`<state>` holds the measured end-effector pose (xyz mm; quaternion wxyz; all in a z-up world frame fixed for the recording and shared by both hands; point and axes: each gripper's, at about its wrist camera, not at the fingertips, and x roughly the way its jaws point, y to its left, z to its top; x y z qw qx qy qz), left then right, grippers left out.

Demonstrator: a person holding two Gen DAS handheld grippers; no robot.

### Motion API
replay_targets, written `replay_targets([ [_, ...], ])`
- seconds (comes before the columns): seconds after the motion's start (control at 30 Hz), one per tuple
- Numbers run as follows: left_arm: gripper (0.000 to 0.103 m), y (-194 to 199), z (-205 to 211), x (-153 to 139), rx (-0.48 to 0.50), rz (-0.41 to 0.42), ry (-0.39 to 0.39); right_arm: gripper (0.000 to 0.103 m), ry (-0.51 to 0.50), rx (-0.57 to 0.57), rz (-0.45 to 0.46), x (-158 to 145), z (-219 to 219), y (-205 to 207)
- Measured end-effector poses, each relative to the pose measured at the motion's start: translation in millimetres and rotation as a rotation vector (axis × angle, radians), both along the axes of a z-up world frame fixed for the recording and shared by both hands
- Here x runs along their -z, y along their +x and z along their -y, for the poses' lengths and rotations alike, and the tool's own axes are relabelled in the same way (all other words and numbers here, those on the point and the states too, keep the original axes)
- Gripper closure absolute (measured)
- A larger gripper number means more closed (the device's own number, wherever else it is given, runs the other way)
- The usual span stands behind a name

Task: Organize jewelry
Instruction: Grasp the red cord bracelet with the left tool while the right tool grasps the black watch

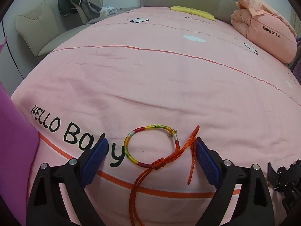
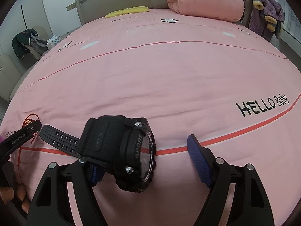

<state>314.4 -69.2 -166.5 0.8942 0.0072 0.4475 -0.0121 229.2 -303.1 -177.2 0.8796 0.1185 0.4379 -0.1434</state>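
Left wrist view showed the left gripper (image 1: 151, 148) low over the pink bed cover (image 1: 150, 86), its blue fingers (image 1: 95, 161) spread wide on either side of a woven bracelet (image 1: 144, 146). That bracelet, a loop of red, yellow and green cord with a small metal ring at the top and loose red tail cords (image 1: 139, 190) trailing toward the camera, lay flat on the cover between the fingers, with one red tail touching or just beside the right-hand pad. Nothing was gripped.

Right wrist view showed the right gripper (image 2: 144, 156) also wide apart, with a black sport watch (image 2: 129, 150) tipped on its side between the fingers. The watch case sat against or over the left-hand finger, which was mostly hidden behind it, while the other pad stood well apart from the case. Its perforated strap (image 2: 58, 139) ran out along the bed toward the left gripper's arm.

Risks, as I judged them: the bracelet was thin and limp on soft fabric, so closing on it could pinch the cover along with the cord, or catch only a tail and let the loop dangle and snag. The watch looked top-heavy on its edge; a lopsided close might roll it flat or push it away. The two pieces lay near each other, so the strap and the red tails could tangle if either was dragged.
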Motion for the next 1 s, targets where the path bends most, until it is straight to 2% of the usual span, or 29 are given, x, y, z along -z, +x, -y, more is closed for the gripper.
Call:
replay_targets([
  [0.07,0.027,-2.0,0.5,-0.5,-0.006,0.01,0.003,0.028,-0.017,-0.002,0.0,1.4,-2.2,0.8],
  [0.13,0.045,-4.5,0.5,-1.6,-0.013,0.025,0.003,0.028,-0.02,-0.002,0.002,1.8,-2.5,0.3],
  [0.2,0.056,-7.3,-1.5,-2.2,-0.016,0.035,-0.002,0.033,-0.021,0.007,0.005,1.7,-2.0,-0.9],
  [0.27,0.069,-12.0,-5.3,-3.0,-0.026,0.05,-0.015,0.041,-0.025,0.015,0.012,0.9,-2.0,-2.8],
  [0.33,0.088,-20.4,-13.5,-5.4,-0.043,0.073,-0.057,0.049,-0.023,0.021,0.022,0.2,-1.3,-5.8],
  [0.4,0.097,-29.9,-21.8,-6.3,-0.052,0.086,-0.099,0.058,0.0,0.012,0.038,-0.7,0.1,-9.2],
  [0.43,0.098,-33.5,-22.8,-6.0,-0.055,0.082,-0.105,0.06,0.016,0.009,0.047,-1.2,1.4,-11.7],
  [0.47,0.098,-37.9,-24.3,-5.4,-0.053,0.075,-0.11,0.071,0.034,0.004,0.054,-1.8,3.6,-15.1],
  [0.5,0.098,-42.0,-24.8,-5.5,-0.046,0.068,-0.113,0.077,0.056,0.004,0.061,-2.6,5.0,-18.5],
  [0.63,0.098,-62.4,-24.3,-8.3,-0.011,0.045,-0.097,0.079,0.105,-0.006,0.077,-8.9,3.2,-39.3],
  [0.83,0.098,-125.3,-17.1,-11.3,0.093,0.0,-0.047,0.082,0.11,-0.046,0.089,-20.0,-16.6,-85.7],
  [1.0,0.098,-171.8,-22.5,-21.0,0.131,-0.036,-0.067,0.082,0.156,-0.051,0.098,-33.2,-26.3,-124.7],
])
